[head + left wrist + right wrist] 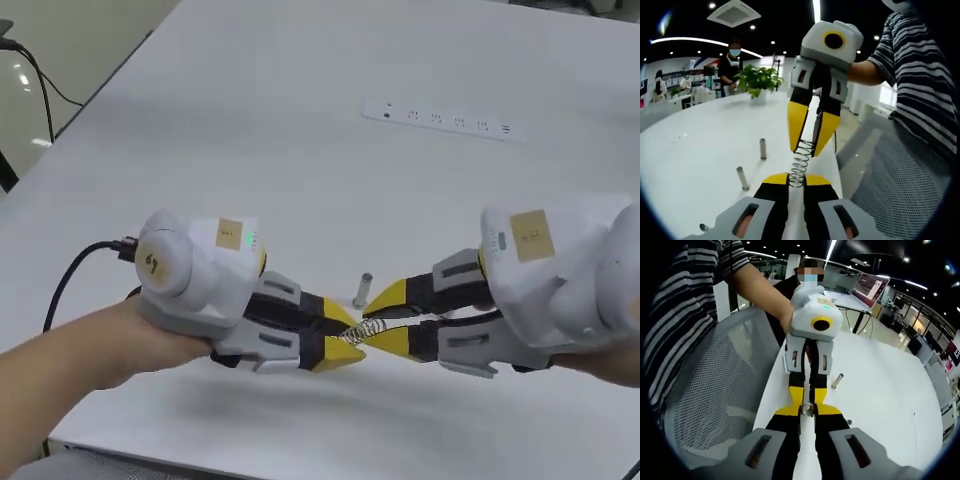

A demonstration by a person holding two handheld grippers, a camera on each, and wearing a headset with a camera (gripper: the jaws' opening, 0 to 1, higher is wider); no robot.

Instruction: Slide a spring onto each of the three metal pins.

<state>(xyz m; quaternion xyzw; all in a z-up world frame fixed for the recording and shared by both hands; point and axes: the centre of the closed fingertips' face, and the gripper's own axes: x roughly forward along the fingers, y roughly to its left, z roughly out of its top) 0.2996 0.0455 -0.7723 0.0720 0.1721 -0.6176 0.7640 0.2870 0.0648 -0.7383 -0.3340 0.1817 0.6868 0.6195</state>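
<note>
While left tongs point(796, 179) pinch one spring point(800, 162) and right tongs point(807, 415) one pin point(400, 314), two pins point(762, 148) point(742, 178) stand nearby.

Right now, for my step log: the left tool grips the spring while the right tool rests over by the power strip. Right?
No: the head view shows the right tool at the spring, tip to tip with the left tool, which does grip it.

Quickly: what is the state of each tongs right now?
Left tongs: closed on the spring.
Right tongs: closed on a metal pin.
</note>
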